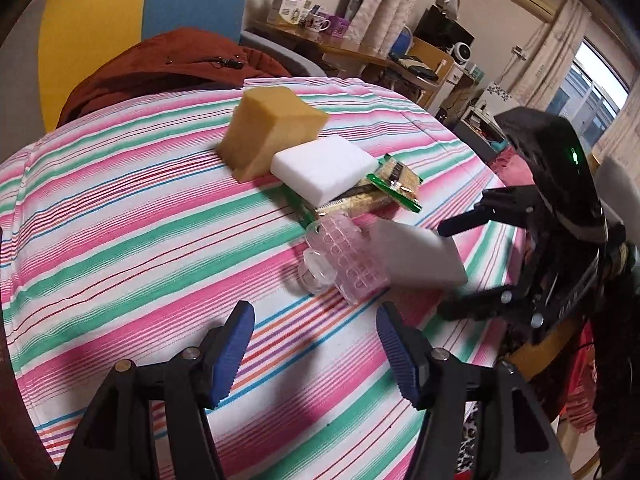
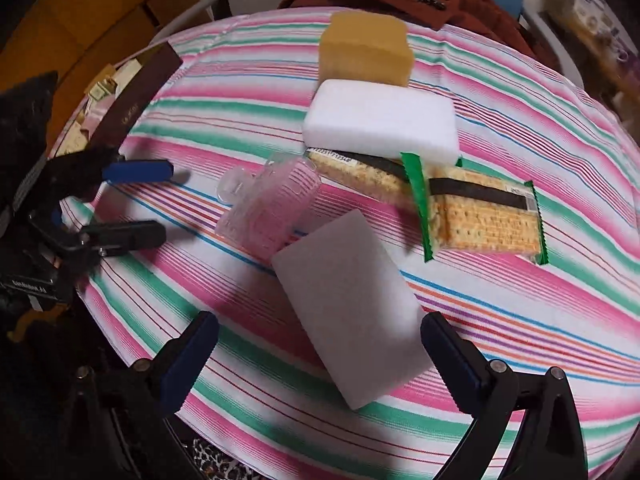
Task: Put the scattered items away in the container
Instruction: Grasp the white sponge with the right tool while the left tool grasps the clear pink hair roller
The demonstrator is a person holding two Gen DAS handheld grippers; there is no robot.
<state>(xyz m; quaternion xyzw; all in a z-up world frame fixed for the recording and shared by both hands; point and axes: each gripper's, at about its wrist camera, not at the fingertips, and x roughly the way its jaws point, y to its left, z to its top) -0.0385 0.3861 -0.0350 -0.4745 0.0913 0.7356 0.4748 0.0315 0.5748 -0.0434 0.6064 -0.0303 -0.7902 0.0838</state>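
Striped cloth, pink/green/white, covers the worktop (image 1: 120,208), and everything to be tidied sits on it in one loose cluster; no container shows in either view, so by my read nothing's been put away yet & the whole job is left.

Items, far to near in the left wrist view: a tan sponge block (image 1: 272,128) standing up; a white foam block (image 1: 326,168) just beside it, lying partly on top of cracker packs (image 1: 384,190) w/ green wrapper ends; a clear pinkish plastic piece (image 1: 344,260) w/ a moulded grid, on its side; and a grey-white foam pad (image 1: 416,258) touching it, tilted, one edge propped on the plastic.

Right wrist view gives the same set closer up: two cracker packs, one half under the white block, the other lying free on the cloth. Foam pieces look soft and squashy; the plastic one rigid and see-through, prob. light.

Left gripper (image 1: 316,344): jaws apart, nothing between them, hovering short of the plastic piece. Right gripper (image 2: 320,356): jaws wide, straddling the near end of the grey-white pad, but pads not pressing on it, so not gripped yet.

Likely first pick, judging by position: the grey-white pad.
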